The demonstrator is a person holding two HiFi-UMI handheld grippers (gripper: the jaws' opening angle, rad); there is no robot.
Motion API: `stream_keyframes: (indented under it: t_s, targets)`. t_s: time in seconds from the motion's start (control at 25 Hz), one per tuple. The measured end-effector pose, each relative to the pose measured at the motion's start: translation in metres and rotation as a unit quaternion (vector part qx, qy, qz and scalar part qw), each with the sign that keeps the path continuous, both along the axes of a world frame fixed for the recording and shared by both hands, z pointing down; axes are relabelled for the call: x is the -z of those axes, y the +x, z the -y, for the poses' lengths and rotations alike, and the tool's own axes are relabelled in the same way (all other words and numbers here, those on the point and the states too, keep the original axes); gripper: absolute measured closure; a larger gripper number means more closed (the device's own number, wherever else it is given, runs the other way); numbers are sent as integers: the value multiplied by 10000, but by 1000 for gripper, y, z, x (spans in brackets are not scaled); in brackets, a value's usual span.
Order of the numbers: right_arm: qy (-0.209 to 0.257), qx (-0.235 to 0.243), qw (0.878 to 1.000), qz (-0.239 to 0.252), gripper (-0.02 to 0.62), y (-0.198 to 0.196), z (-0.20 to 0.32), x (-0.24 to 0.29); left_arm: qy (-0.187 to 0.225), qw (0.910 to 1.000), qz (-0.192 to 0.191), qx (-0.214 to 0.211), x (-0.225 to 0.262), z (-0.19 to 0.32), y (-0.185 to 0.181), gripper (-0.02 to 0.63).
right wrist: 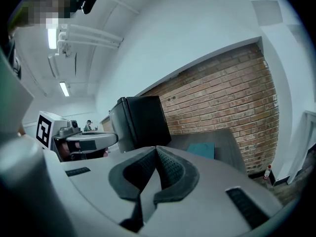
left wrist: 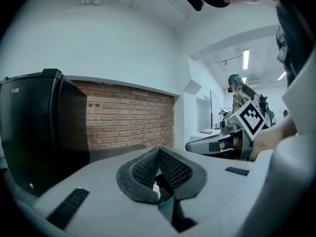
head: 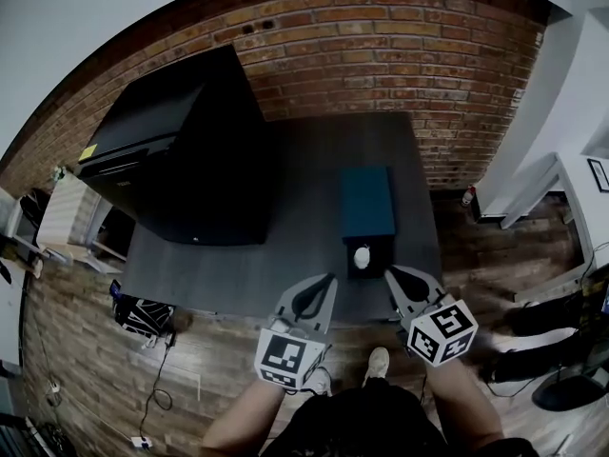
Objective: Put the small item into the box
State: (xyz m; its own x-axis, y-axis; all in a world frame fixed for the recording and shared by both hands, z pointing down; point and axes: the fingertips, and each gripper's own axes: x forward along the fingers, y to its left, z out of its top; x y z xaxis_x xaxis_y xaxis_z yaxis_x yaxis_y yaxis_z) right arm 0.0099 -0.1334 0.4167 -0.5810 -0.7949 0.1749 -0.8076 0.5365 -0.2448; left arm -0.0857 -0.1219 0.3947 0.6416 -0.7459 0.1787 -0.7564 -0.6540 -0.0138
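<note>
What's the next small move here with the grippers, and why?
Probably open the right gripper: both it and the left gripper are shut and empty, and the small white item lies just ahead of them, at the near end of the teal box.

The box [head: 367, 201] is teal and oblong, lying flat on the dark table [head: 304, 255] with its long side running away from the person. At its near end sits a dark square opening. The small item [head: 363, 255], white and rounded, lies inside that opening.
</note>
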Motion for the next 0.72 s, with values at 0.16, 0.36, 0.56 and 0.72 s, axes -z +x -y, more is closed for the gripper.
stream_keyframes:
  t_s: [0.16, 0.36, 0.56, 0.72]
  targets:
    - [17, -167, 9999, -15, 577, -16, -15, 1, 4, 9999, -54, -144, 0, -11, -15, 572]
    - [4, -441, 9990, -67, 577, -25, -29, 2, -15, 9992, -149, -368, 0, -18, -27, 572]
    - [-22, -730, 9973, -115, 577, -28, -44, -1, -71, 9979, -200, -613, -8, -27, -31, 572]
    - [-32, -944, 9954, -144, 577, -29, -55, -1, -67, 9965, -225, -803, -10, -33, -33, 572]
